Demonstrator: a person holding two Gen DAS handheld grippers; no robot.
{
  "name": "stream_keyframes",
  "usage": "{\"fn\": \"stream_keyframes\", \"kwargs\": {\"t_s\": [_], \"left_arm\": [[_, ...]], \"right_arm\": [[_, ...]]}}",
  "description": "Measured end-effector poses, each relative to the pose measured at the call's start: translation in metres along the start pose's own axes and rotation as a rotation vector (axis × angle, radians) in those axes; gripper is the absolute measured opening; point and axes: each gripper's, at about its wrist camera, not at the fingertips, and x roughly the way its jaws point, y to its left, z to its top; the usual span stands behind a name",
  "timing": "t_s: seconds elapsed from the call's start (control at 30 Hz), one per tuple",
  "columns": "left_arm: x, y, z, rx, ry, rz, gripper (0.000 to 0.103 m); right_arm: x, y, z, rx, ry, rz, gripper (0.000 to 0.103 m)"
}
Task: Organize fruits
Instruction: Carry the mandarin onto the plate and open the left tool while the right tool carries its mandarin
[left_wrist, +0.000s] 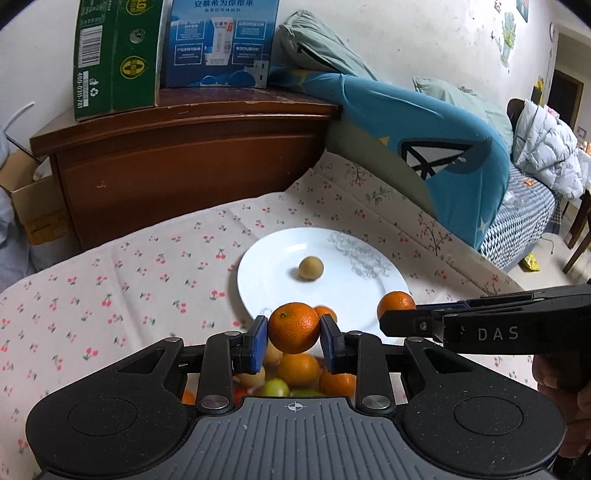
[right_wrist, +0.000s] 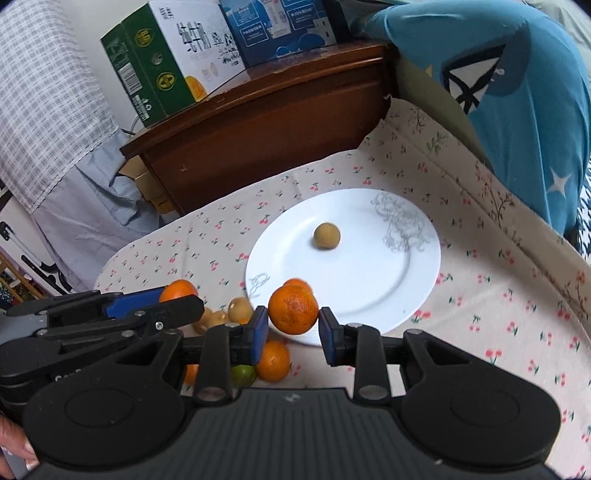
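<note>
My left gripper (left_wrist: 294, 328) is shut on an orange (left_wrist: 294, 327) and holds it above a pile of fruit (left_wrist: 297, 373), near the front rim of a white plate (left_wrist: 343, 291). A small tan fruit (left_wrist: 311, 268) lies on the plate. My right gripper (right_wrist: 293, 323) is shut on a second orange (right_wrist: 293, 309) at the plate's near edge (right_wrist: 369, 295); it shows from the side in the left wrist view (left_wrist: 396, 305). The left gripper with its orange (right_wrist: 178, 291) shows at the left of the right wrist view. Oranges, a green fruit (right_wrist: 243, 374) and tan fruits (right_wrist: 239, 308) lie on the cloth below.
The cherry-print cloth (left_wrist: 147, 280) covers the surface. A brown wooden cabinet (left_wrist: 184, 158) with green and blue boxes (left_wrist: 118, 55) stands behind. A blue cushion (left_wrist: 424, 140) lies at the right.
</note>
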Motion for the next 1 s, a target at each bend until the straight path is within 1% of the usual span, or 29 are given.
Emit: {"fn": "stream_keyframes", "kwargs": {"t_s": [0.1,0.2,0.57,0.77,0.87,1.0], "left_arm": [[0.011,0.005,0.008,-0.011,0.008,-0.014,0.028],[0.023,0.008,0.015,-0.01,0.014,-0.003,0.028],[0.062,0.013,0.026,-0.024,0.059,-0.006,0.028],[0.078,0.012,0.029,-0.032,0.083,-0.01,0.028],[0.083,0.011,0.03,-0.038,0.082,-0.006,0.028],[0.084,0.008,0.032,-0.037,0.079,-0.008,0.03]], "right_arm": [[0.007,-0.01,0.008,0.041,0.009,0.004,0.03],[0.013,-0.017,0.014,0.074,0.018,-0.002,0.03],[0.039,-0.026,0.022,0.108,0.057,-0.032,0.03],[0.048,-0.03,0.024,0.13,0.063,-0.057,0.03],[0.052,-0.033,0.025,0.146,0.064,-0.07,0.031],[0.053,-0.034,0.026,0.161,0.055,-0.071,0.032]]}}
